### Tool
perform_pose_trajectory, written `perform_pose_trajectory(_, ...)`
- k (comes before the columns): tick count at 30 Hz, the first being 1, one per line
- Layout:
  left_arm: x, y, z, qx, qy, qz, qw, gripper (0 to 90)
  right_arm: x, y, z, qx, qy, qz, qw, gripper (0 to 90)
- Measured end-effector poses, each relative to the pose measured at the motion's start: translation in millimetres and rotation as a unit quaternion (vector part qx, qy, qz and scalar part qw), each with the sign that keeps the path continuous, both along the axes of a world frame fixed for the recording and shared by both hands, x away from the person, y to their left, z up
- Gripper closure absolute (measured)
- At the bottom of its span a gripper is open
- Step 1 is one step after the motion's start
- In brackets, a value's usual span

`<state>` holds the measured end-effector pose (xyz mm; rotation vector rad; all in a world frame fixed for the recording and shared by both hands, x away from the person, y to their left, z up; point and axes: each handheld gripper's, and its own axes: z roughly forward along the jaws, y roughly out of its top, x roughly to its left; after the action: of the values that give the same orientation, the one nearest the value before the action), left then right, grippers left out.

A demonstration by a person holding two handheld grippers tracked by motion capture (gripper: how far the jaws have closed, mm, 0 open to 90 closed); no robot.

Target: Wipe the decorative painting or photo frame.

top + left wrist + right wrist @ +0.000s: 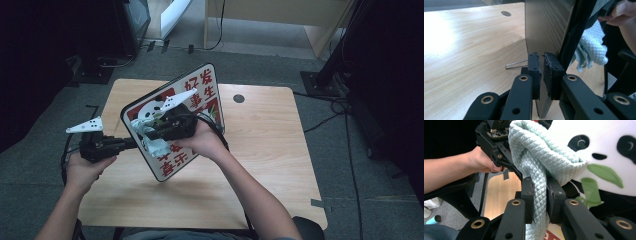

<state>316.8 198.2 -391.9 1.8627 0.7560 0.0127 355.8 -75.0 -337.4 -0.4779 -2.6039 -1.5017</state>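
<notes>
Pinching the light-green cloth [541, 167] between its pads, your right gripper [540, 195] has the jaws drawn in tight on the folded fabric, and the free fold bulges out above them against the panda face of the sign board [609, 152]. That grip leaves a soft pad ahead of the jaws, which suits wiping the printed face. In the high view the right gripper [150, 131] lies across the board's front, with the cloth [156, 145] bunched just below it.

Your left gripper [541, 65] is closed on the board's edge, pads pressing either side of the thin panel [544, 30]; the jaws have just been closing onto it. The high view shows the left gripper [131, 142] meeting the left edge of the sign board [197, 92], which stands tilted with its lower corner resting on the table [260, 150]. Judgement: you hold it propped this way so the face is turned to the wiping hand and the board cannot slide under pressure.

A bent wire clip [515, 65] lies on the table behind the panel, apparently apart from the board.
</notes>
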Motion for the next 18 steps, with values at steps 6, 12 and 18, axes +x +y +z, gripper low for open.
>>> perform_pose_trajectory(6,1.3,0.1,0.1,-0.003,0.004,-0.005,1.0000,84.1,-1.1,-0.3,-4.8,0.003,0.001,0.001,1.0000,78.8)
perform_pose_trajectory(12,1.8,-0.2,-0.1,-0.003,0.006,-0.005,1.0000,82.5,-1.3,-0.5,-8.0,0.008,0.003,0.000,1.0000,78.8)
perform_pose_trajectory(18,1.5,-0.5,0.0,-0.003,0.006,-0.004,1.0000,81.7,-4.0,-1.4,-13.5,0.003,0.006,-0.001,1.0000,78.8)
